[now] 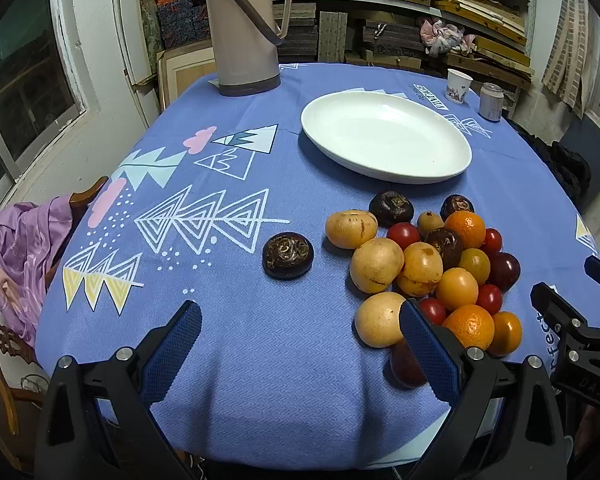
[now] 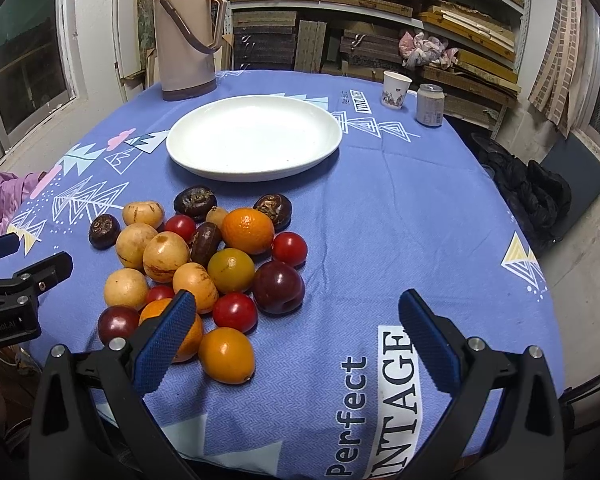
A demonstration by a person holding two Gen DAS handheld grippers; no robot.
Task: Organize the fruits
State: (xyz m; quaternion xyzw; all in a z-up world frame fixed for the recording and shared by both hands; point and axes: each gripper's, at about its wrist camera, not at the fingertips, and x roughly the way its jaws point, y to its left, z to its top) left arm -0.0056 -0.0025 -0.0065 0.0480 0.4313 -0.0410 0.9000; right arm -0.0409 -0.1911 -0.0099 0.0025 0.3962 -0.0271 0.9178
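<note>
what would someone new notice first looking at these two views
The bright heap of fruit on the blue tablecloth, just ahead of both open grippers, draws the eye first. Behind it lies an empty white plate, with a tall beige thermos at the far edge. One dark fruit lies apart, left of the heap.

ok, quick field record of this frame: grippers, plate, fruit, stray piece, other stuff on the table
left gripper: open, holding nothing, above cloth beside pile
right gripper: open, holding nothing, near pile edge
plate: white, no fruit on it, behind pile
fruit pile: heaped on cloth, unsorted
stray fruit: dark, apart, left of pile
other: thermos, cup, can
</note>
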